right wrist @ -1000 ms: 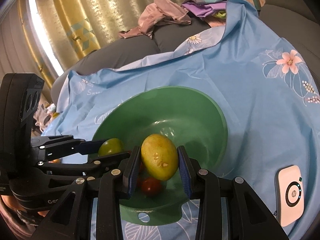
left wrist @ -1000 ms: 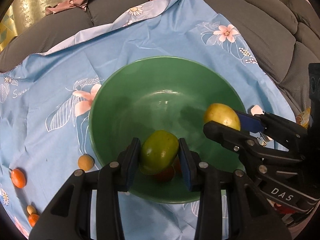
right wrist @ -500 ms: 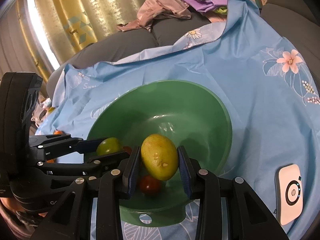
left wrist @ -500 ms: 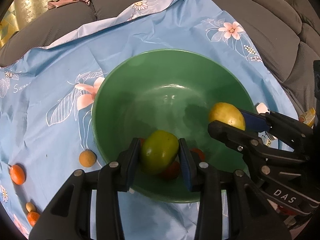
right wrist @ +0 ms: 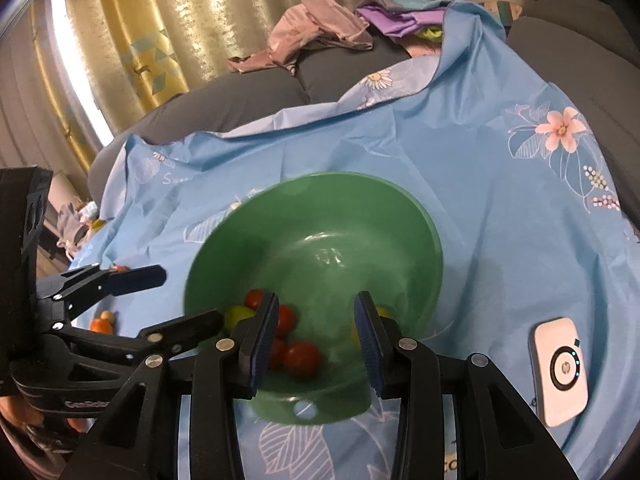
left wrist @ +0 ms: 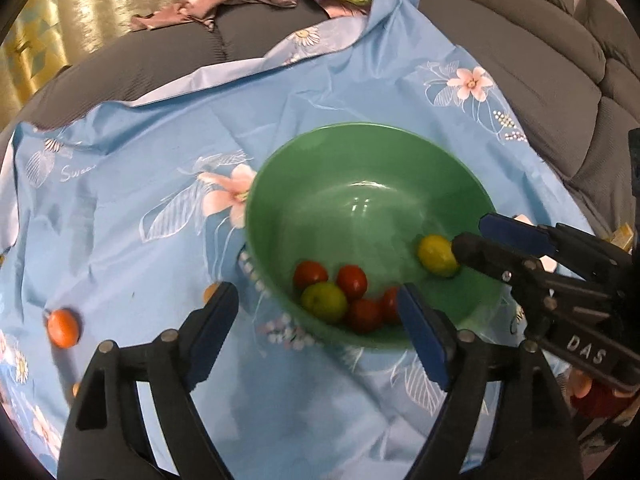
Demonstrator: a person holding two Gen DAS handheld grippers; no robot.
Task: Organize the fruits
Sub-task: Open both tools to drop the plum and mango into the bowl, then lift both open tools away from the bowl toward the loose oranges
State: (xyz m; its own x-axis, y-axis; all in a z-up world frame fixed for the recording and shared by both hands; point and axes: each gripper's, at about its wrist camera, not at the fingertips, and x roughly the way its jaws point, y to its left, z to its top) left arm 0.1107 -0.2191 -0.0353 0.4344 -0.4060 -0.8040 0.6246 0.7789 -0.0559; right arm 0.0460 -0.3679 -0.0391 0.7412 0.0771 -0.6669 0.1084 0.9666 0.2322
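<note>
Behind the right gripper (right wrist: 316, 330), near the green bowl's (right wrist: 424, 220) front wall, only slivers of a yellow fruit (right wrist: 383, 311) and a green fruit (right wrist: 236, 314). Left of the bowl, half hidden by a left gripper finger (left wrist: 216, 320), a small tan fruit (left wrist: 209, 292); blurred orange fruit (left wrist: 63, 327) farther left.

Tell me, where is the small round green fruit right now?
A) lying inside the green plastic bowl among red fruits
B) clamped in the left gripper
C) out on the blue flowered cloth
A: the small round green fruit lies inside the green plastic bowl beside red fruits, and the left gripper is open and empty.
</note>
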